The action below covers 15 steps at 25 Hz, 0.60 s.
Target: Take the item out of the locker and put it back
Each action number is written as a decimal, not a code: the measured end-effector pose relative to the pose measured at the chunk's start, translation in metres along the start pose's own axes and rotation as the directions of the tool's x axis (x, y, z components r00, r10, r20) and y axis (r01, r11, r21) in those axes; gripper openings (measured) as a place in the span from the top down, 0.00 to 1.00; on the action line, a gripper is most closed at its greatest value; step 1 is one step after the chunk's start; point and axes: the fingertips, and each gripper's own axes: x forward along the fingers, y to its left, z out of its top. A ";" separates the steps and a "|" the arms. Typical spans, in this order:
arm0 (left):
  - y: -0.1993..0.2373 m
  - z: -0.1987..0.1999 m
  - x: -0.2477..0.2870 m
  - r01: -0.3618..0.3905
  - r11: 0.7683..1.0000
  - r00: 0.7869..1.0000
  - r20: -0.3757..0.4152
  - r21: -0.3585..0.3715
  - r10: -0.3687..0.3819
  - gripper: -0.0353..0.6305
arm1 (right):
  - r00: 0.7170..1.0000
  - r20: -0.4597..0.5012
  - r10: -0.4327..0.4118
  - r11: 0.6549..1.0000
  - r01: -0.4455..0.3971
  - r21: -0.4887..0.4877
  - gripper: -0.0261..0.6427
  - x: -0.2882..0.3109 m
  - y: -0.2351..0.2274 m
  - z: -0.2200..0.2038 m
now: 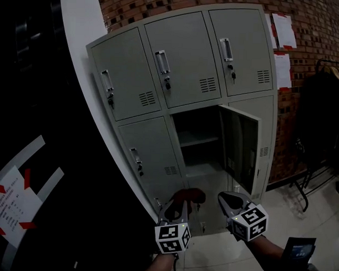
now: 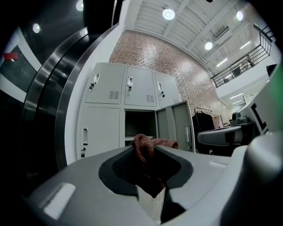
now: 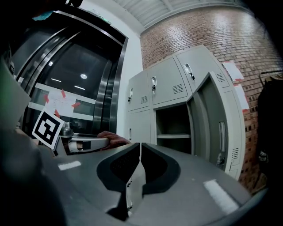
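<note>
Our left gripper [image 2: 145,151] was clenched on the cloth [image 1: 192,194], which bunched between its jaws and spilled over their tips to the right, so it sat in the grip itself, not in the locker [image 1: 183,66]. The open compartment [image 1: 196,155] lay straight ahead of that gripper, well apart, with its door [image 1: 241,146] swung out ahead and to the right; we judged the left hand the one to carry the cloth in. Our right gripper [image 3: 139,150] rode just beside the left, jaws pressed together on nothing
</note>
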 end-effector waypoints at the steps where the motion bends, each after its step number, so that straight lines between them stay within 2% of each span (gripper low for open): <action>1: 0.000 0.000 -0.002 0.005 1.000 1.000 0.001 0.002 -0.005 0.79 | 1.000 -0.001 -0.002 1.000 0.002 0.000 0.96 -0.001 0.002 0.000; 15: -0.008 0.003 -0.010 0.052 0.999 0.999 0.011 0.001 -0.052 0.79 | 0.999 0.005 -0.032 0.999 0.032 -0.014 0.96 -0.012 0.015 0.005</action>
